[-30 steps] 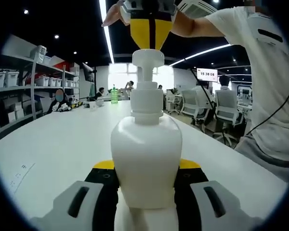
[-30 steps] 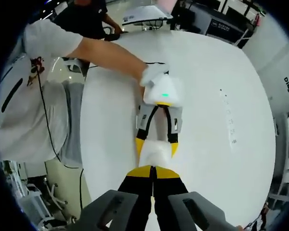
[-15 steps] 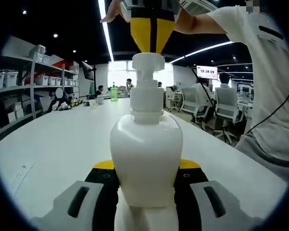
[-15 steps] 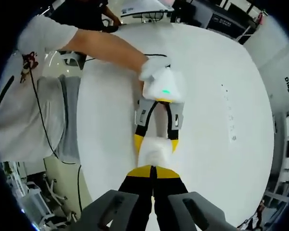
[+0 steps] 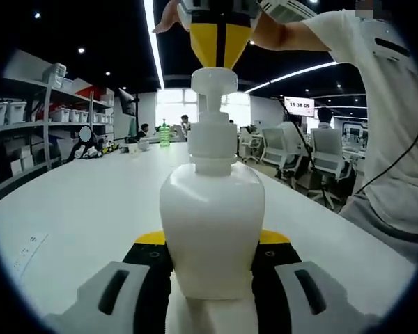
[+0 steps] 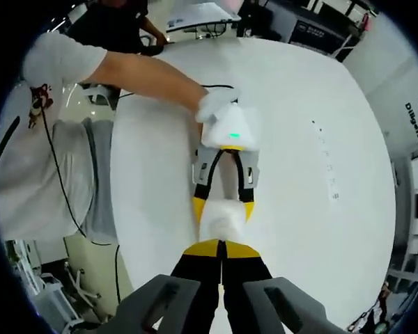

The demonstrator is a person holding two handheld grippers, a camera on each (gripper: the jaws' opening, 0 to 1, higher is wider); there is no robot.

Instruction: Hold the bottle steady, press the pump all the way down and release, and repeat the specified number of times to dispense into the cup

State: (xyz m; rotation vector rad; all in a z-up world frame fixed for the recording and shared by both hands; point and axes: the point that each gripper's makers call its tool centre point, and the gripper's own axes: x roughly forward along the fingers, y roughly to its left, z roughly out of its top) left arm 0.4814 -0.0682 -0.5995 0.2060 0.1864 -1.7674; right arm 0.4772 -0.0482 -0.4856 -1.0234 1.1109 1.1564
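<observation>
A white pump bottle (image 5: pixel 211 229) stands upright on the white table (image 5: pixel 76 202), and my left gripper (image 5: pixel 212 240) is shut on its body, one yellow-tipped jaw on each side. My right gripper (image 5: pixel 221 56) comes down from above, shut, its yellow tips resting on the pump head (image 5: pixel 214 80). In the right gripper view I look straight down. My right gripper (image 6: pixel 221 247) sits over the bottle's top (image 6: pixel 221 221), and beyond it the left gripper (image 6: pixel 223 209) clasps the bottle, held by a gloved hand (image 6: pixel 214 104).
A person in a white shirt (image 5: pixel 390 125) stands at the table's right edge, with a black cable hanging from them. Shelves with bins (image 5: pixel 28 118) line the left wall. Office chairs (image 5: pixel 327 153) stand beyond the right side. A green bottle (image 5: pixel 165 136) stands far down the table.
The pump head dipped slightly half a second ago and has now risen higher, with my right gripper's tips rising on it. The bottle and left gripper have stayed put.
</observation>
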